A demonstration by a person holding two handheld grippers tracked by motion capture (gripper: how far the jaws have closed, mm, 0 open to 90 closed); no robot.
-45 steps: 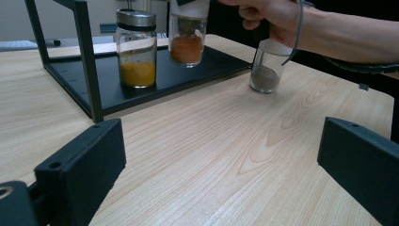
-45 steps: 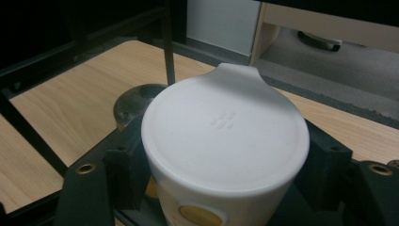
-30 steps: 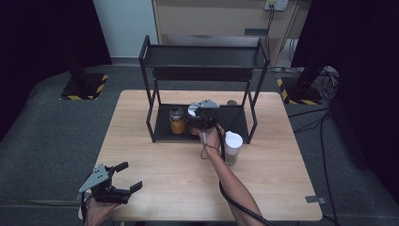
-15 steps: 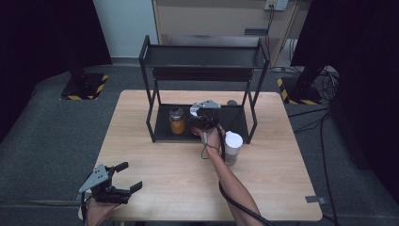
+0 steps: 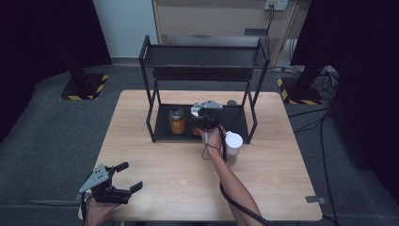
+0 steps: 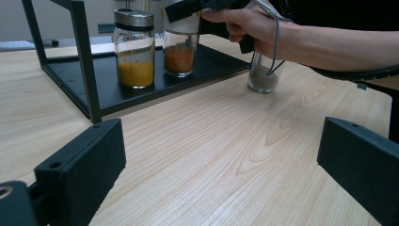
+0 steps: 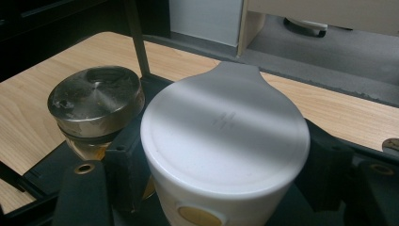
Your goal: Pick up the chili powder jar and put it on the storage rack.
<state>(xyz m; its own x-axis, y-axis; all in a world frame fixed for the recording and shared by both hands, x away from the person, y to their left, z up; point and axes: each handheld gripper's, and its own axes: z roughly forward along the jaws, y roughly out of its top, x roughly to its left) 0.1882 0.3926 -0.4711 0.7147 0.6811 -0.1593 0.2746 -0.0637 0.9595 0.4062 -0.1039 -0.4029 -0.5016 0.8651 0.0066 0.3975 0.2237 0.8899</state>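
The right gripper has its jaws clamped on either side of a white-lidded spice jar standing on the bottom shelf of the black rack, just beside a steel-capped jar of yellow powder; the hand hides most of the held jar from above. Well apart from the rack, near the table's front edge, the left gripper hovers with jaws spread wide and empty. A third white-capped jar stands on the table just outside the rack, its contents hard to make out.
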